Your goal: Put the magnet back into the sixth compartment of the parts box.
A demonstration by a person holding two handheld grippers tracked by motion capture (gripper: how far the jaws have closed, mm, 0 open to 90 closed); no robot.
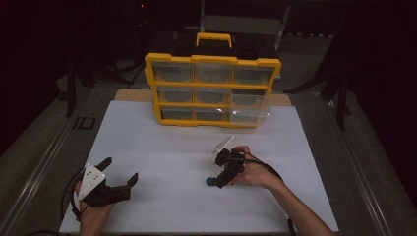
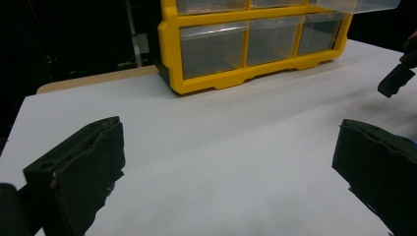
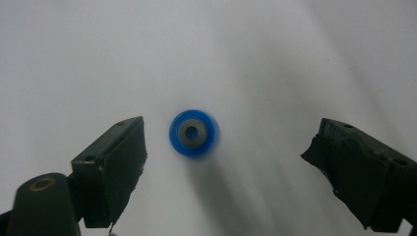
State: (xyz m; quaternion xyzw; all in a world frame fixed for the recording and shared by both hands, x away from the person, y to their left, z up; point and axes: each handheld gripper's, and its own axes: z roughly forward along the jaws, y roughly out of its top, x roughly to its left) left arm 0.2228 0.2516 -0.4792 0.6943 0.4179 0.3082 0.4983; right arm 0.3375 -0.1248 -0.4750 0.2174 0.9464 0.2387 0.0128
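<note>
Our right tool [image 3: 223,147] poised over blue disc [image 3: 193,132], jaws apart; our left tool [image 1: 120,174] agape on white tabletop [image 1: 162,147].

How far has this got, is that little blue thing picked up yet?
Not yet. One drawer of the yellow organizer already stands pulled out. The right gripper hangs open over the blue wheel, which lies on the white table, not touched. Grasping and probably stowing it remain. The left gripper waits open.
</note>
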